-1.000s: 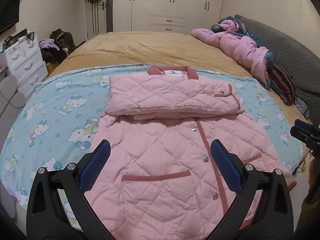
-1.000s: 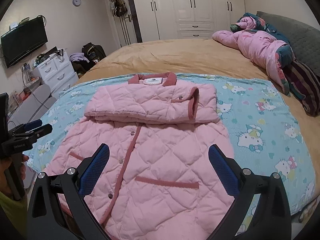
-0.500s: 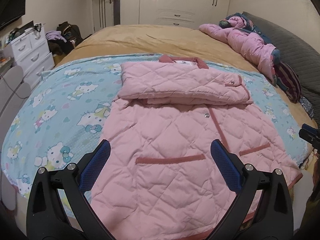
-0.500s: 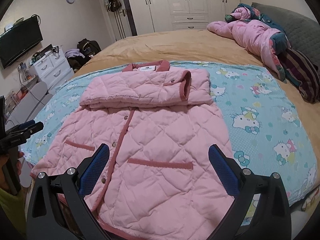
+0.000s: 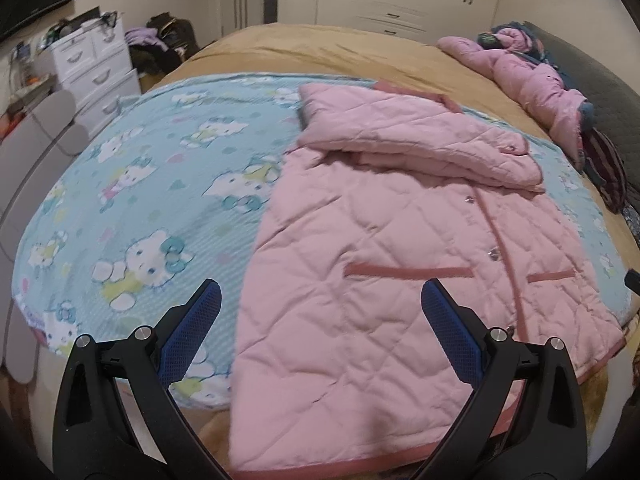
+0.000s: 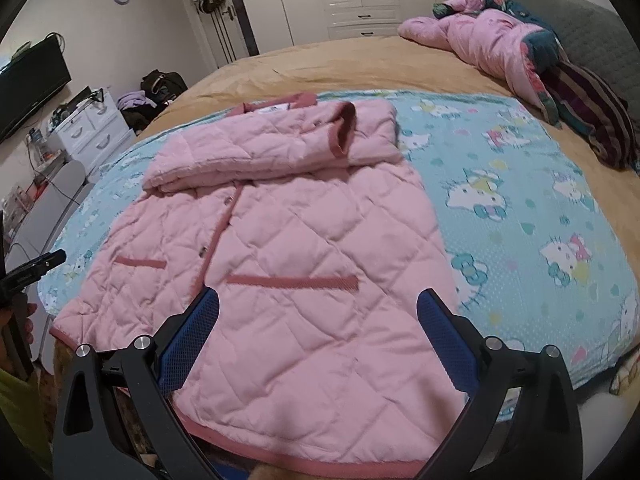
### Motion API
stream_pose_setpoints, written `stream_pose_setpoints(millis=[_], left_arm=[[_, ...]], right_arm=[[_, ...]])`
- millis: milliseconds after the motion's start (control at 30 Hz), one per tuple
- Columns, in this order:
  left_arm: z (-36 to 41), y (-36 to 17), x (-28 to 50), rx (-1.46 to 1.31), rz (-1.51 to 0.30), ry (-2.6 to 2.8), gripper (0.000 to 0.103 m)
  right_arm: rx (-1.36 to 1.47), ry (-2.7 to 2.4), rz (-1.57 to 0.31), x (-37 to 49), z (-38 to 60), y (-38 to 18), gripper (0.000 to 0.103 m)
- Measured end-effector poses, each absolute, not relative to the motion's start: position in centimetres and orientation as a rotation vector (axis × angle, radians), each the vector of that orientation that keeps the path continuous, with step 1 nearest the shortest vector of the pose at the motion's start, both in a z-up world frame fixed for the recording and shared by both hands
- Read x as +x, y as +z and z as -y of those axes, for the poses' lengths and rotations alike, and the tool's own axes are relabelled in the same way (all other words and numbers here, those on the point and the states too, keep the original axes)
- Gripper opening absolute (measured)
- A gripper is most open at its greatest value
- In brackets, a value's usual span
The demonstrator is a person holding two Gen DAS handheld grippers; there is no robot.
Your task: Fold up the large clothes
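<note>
**Listener:** What is in front of you?

**Operator:** Pink quilted padding fills most of both views. It is a large jacket (image 5: 384, 280), lying flat and face up on a pale blue cartoon-print blanket (image 5: 132, 200) spread over the bed (image 6: 320, 60). Its darker pink hem hangs at the bed's near edge, closest to me. At the far end of the jacket, by the collar, the sleeves (image 6: 280, 148) are already folded across the chest.

**Listener:** And your two tools?

**Operator:** I hold my left gripper (image 5: 320, 320) above the jacket's near left corner, its blue-padded fingers (image 5: 192, 336) spread wide with nothing between them. My right gripper (image 6: 318, 320) hovers over the jacket's near right side, just below the pocket trim (image 6: 292, 281), also spread wide and empty.

**Listener:** Which step is this?

**Operator:** I judge the sleeves done and the lengthwise fold not yet begun. Next, each gripper needs to drop to the hem, one at each corner of the jacket, pinch through the thick padding, then carry the hem up together toward the collar, keeping it level so the bulk does not bunch.
</note>
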State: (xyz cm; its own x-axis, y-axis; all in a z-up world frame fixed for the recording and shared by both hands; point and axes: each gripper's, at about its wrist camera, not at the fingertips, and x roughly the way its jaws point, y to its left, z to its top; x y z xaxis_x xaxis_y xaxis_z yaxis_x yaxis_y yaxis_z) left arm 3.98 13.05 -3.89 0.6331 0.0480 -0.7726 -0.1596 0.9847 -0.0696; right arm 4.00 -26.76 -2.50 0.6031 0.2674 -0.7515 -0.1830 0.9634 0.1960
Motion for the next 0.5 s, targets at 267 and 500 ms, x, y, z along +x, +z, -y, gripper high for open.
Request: stream_pose_setpoints(millis=[267, 500], left_arm=[[-15.8, -5.3, 2.6, -0.179, -0.921, 0.160, 0.094], [-17.0, -8.0, 1.6, -0.233, -1.001, 0.134, 0.094]], right_arm=[[0.146, 0.237, -0.916, 2.9, 29.4, -4.4, 0.099], [0.159, 0.207, -0.952, 2.1, 31.0, -6.1, 0.099]])
